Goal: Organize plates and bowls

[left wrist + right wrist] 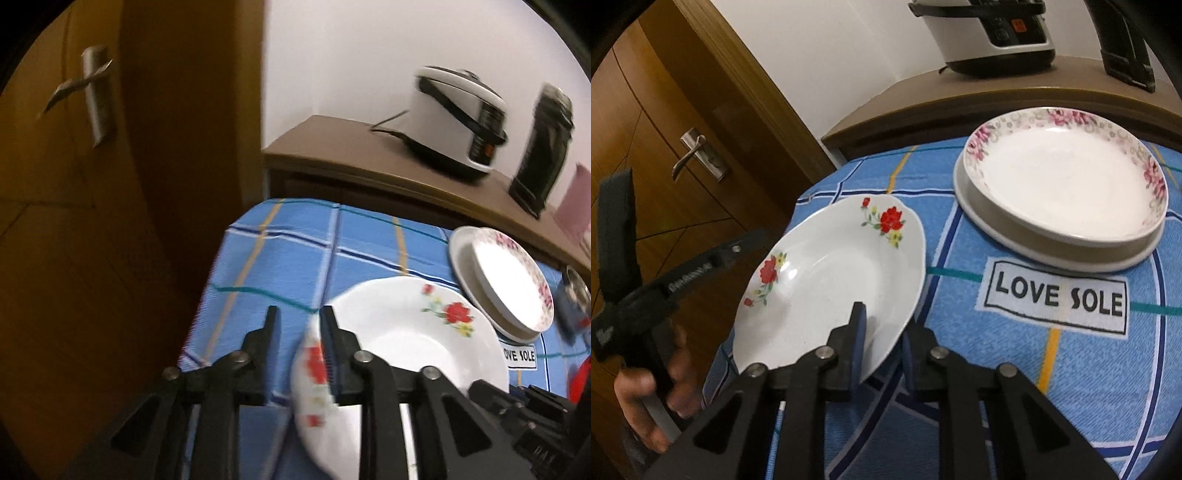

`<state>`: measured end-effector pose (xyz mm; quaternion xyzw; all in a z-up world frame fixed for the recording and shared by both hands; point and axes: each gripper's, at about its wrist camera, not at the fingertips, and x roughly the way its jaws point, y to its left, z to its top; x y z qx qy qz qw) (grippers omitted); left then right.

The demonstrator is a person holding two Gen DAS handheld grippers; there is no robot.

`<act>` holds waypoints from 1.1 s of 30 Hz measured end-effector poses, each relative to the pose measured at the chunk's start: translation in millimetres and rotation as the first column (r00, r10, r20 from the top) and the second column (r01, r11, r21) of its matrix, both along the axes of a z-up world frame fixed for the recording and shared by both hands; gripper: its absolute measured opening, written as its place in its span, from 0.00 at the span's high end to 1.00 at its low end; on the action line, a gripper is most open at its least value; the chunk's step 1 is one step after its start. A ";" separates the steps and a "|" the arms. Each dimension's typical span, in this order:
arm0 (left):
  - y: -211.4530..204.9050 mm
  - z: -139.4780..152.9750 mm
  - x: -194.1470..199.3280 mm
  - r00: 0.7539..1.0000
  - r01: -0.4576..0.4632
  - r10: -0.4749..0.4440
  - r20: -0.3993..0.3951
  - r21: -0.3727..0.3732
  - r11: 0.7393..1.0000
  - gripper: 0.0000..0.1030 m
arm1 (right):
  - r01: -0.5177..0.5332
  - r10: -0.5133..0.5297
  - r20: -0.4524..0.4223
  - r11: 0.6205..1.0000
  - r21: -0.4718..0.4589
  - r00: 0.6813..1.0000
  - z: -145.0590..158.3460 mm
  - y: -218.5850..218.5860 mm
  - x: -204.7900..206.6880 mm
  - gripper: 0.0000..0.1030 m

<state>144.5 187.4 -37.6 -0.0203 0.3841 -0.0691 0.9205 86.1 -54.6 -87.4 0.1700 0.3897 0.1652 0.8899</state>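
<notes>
I see a brown wooden door (676, 122) with a metal lever handle (687, 157), a plain white wall (849, 55), and a brown wooden cabinet (369, 155) behind the blue-checked desk (1052, 369).

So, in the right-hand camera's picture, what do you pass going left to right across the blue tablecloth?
Red-flowered plate, held at its near rim by the right gripper → "LOVE SOLE" label → pink-flowered plate stacked on another dish.

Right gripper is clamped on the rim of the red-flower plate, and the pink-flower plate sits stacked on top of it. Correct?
Not quite. The right gripper does clamp the rim of the red-flower plate, but the pink-flower plate is not on it. The right wrist view shows it apart, further back on the blue tablecloth, nested in a plain white plate.
</notes>
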 end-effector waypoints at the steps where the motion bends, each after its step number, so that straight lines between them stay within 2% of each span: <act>1: 7.0 -3.1 1.2 1.000 -0.009 0.008 -0.016 -0.016 1.000 0.55 | 0.001 -0.001 -0.005 1.000 0.005 1.000 -0.6 -0.5 0.8 0.83; 2: 11.8 -6.1 2.7 0.999 -0.016 0.015 -0.028 -0.030 0.999 0.48 | 0.001 -0.001 -0.007 1.000 0.007 1.000 -1.2 -0.7 0.7 0.83; 7: 16.0 -20.2 2.2 0.996 0.023 -0.032 -0.078 -0.110 0.994 0.47 | 0.000 0.000 -0.009 1.000 0.011 1.000 -1.0 -2.0 0.3 0.83; 9: 9.3 -22.3 -0.3 0.995 0.051 -0.059 -0.078 -0.098 0.994 0.47 | 0.000 0.000 -0.009 1.000 0.011 1.000 -0.8 -2.1 -0.4 0.83; 11: 3.8 -22.8 -4.9 0.991 0.098 -0.107 -0.075 -0.119 0.988 0.47 | -0.004 0.005 -0.009 1.000 0.011 1.000 -1.2 -1.6 -0.1 0.80; 15: -5.3 -25.0 -4.2 0.991 0.107 -0.114 -0.075 -0.091 0.990 0.47 | -0.003 0.003 -0.011 1.000 0.006 1.000 -1.3 0.1 0.5 0.80; 17: -10.4 -28.1 -3.8 0.986 0.135 -0.143 -0.085 -0.098 0.986 0.52 | -0.005 0.005 -0.014 1.000 0.005 1.000 -1.7 1.0 1.6 0.80; 21: -24.8 -33.2 -5.1 0.986 0.147 -0.149 -0.080 -0.031 0.989 0.54 | -0.012 0.012 -0.021 1.000 0.002 1.000 -2.6 3.2 3.2 0.80; 24: -19.4 -33.6 -2.3 0.989 0.113 -0.119 -0.085 -0.079 0.990 0.59 | -0.013 0.013 -0.023 1.000 0.002 1.000 -3.0 4.4 4.2 0.80; 26: -18.3 -33.4 -1.7 0.991 0.096 -0.102 -0.088 -0.071 0.993 0.66 | -0.011 0.011 -0.026 1.000 -0.002 1.000 -3.4 4.6 4.4 0.80; 33: -24.4 -30.7 -9.5 0.989 0.118 -0.124 -0.084 -0.077 0.990 0.67 | 0.017 -0.017 -0.009 1.000 -0.004 1.000 -1.4 -2.4 -0.5 0.80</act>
